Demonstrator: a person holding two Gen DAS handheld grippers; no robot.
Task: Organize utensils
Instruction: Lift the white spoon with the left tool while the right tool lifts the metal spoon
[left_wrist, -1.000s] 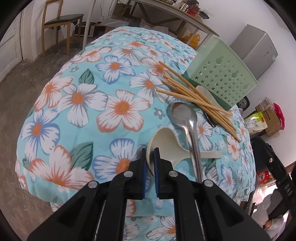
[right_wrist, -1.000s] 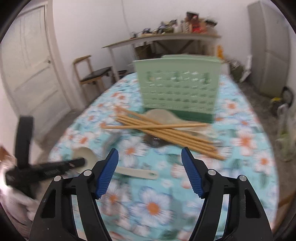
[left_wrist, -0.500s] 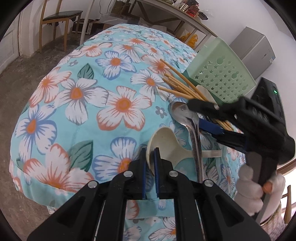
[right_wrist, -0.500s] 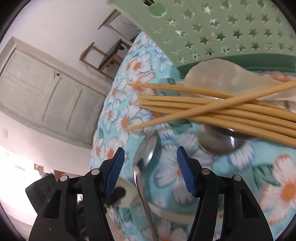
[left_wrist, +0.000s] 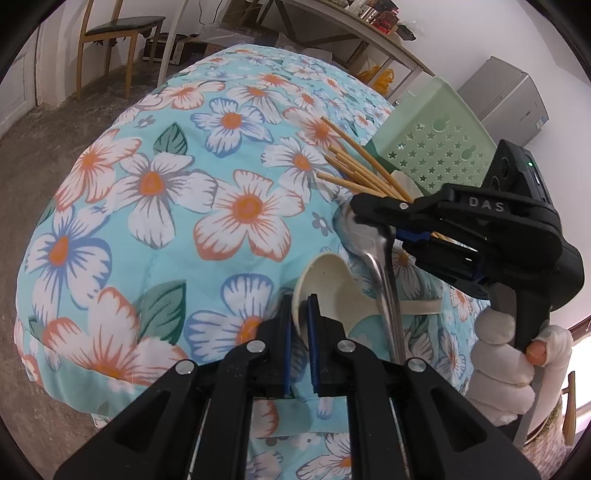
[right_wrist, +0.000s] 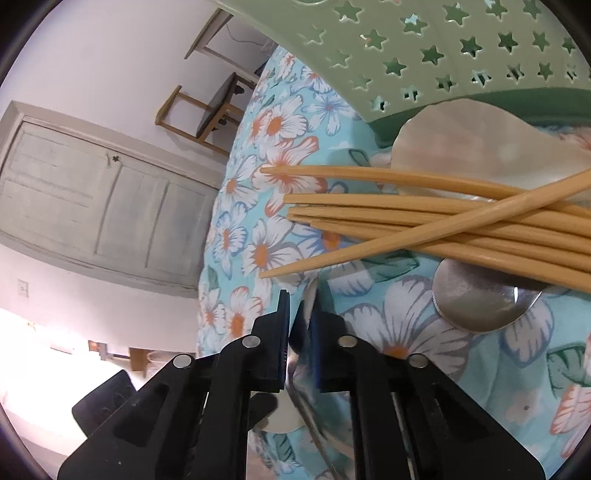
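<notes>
My left gripper (left_wrist: 299, 314) is shut on the rim of a cream spoon (left_wrist: 332, 288) that lies on the floral tablecloth (left_wrist: 166, 184). A metal spoon (left_wrist: 380, 273) lies across the cream spoon's handle. My right gripper (left_wrist: 373, 225), held by a white-gloved hand (left_wrist: 506, 362), is shut on that spoon's bowl. In the right wrist view the gripper (right_wrist: 299, 314) pinches the metal spoon (right_wrist: 312, 295) edge-on. Beyond it lie several wooden chopsticks (right_wrist: 443, 221), a second metal spoon (right_wrist: 480, 306) and a pale spoon (right_wrist: 480, 147). The green star-holed holder (left_wrist: 436, 147) stands behind them.
The table's rounded edge falls away close in front of my left gripper. A wooden chair (left_wrist: 118, 33) and a long cluttered bench (left_wrist: 332, 22) stand at the back. A grey cabinet (left_wrist: 509, 99) is at the right, a door (right_wrist: 92, 206) at the left wall.
My right gripper swung in from the right, dropped to the metal spoon and shut on its bowl. My left gripper kept its hold on the cream spoon.
</notes>
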